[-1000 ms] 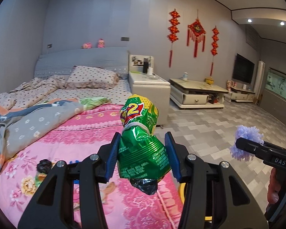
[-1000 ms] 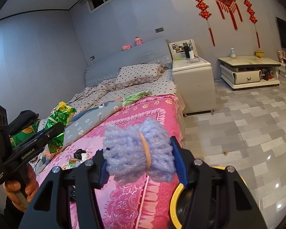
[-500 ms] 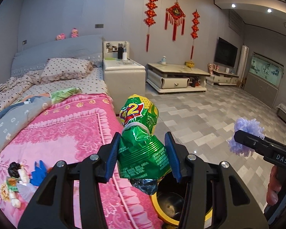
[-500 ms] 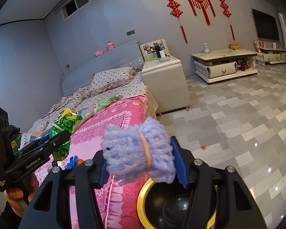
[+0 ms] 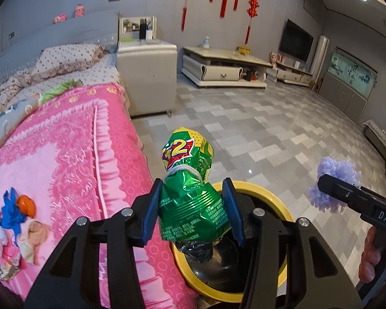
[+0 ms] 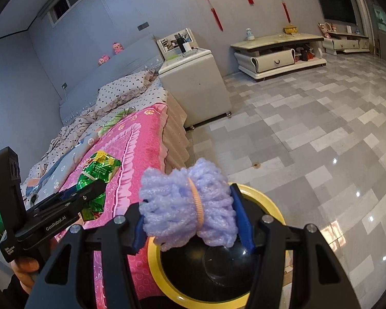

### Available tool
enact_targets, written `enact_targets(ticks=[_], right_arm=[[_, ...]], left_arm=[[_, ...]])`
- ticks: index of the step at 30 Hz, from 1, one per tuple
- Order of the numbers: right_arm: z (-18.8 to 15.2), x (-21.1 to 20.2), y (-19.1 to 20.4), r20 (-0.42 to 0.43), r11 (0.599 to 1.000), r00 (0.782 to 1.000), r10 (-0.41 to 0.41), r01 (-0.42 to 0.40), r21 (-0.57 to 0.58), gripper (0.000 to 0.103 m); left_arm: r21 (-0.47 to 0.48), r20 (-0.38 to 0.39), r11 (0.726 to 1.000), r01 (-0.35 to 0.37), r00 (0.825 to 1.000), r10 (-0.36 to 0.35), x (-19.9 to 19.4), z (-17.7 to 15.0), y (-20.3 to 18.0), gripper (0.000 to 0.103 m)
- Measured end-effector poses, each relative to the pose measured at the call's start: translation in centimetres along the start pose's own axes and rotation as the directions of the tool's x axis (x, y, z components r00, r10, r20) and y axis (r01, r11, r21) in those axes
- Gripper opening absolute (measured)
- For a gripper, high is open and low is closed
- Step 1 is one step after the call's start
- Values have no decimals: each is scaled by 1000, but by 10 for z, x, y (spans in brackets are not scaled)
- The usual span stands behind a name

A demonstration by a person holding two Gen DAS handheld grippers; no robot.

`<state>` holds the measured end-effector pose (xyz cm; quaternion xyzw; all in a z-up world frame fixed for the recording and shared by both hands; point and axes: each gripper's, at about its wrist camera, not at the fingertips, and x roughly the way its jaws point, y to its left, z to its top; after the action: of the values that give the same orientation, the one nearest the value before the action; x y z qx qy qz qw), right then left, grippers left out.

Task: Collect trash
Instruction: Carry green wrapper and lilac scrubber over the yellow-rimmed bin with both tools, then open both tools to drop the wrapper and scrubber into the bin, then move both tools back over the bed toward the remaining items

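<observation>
Green foil crinkles between the blue pads of the left gripper (image 5: 191,212), which is clamped about halfway closed on a crumpled green snack wrapper (image 5: 190,203) tied around its neck with a white band; the wrapper's yellow-and-red printed top sticks up past the fingertips and a dark silvery tail hangs below them. Directly under that bundle stands a round trash bin with a yellow rim and black inside (image 5: 280,200), set on the grey tiled floor (image 5: 270,128) just beside the edge of a bed covered by a pink patterned blanket (image 5: 64,154). The right gripper (image 6: 190,213) is likewise closed about halfway, its blue pads pressing on both sides of a fluffy lavender foam-net bundle (image 6: 175,211) cinched in the middle by a pale orange rubber band; this bundle also hangs over the bin's opening, where a clear, curved plastic piece (image 6: 226,262) lies against the black interior. In the left wrist view the right gripper and its lavender load appear at the right edge, with fingers of the person's hand (image 5: 373,252) on its handle. On the blanket near the left edge lie more scraps: a blue crumpled piece (image 5: 10,211), an orange round one (image 5: 25,203) and some pale wrappers (image 5: 33,234). A cream bedside cabinet (image 5: 146,77) stands beyond the bed.
</observation>
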<state>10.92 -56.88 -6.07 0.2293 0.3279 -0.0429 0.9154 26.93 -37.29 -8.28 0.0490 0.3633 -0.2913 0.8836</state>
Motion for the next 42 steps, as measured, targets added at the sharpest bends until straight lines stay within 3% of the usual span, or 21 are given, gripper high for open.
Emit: enact_targets(ticks=[8, 17, 22, 31, 42], right_arm=[[-28, 28, -31, -66, 999, 997, -28, 31, 44, 53], [-33, 25, -39, -60, 996, 995, -74, 77, 47, 57], [-35, 21, -42, -62, 993, 994, -92, 97, 69, 62], [-42, 16, -40, -69, 990, 992, -105, 111, 90, 75], [-44, 4, 8, -60, 998, 997, -45, 47, 31, 80]], left_arm=[[-12, -100, 999, 43, 994, -44, 42, -28, -5, 45], [-16, -94, 997, 81, 992, -82, 38, -30, -9, 47], [-14, -80, 997, 71, 994, -72, 28, -30, -9, 60], [-16, -38, 1000, -7, 999, 6, -2, -36, 10, 85], [-37, 42, 990, -133, 990, 135, -67, -42, 63, 91]])
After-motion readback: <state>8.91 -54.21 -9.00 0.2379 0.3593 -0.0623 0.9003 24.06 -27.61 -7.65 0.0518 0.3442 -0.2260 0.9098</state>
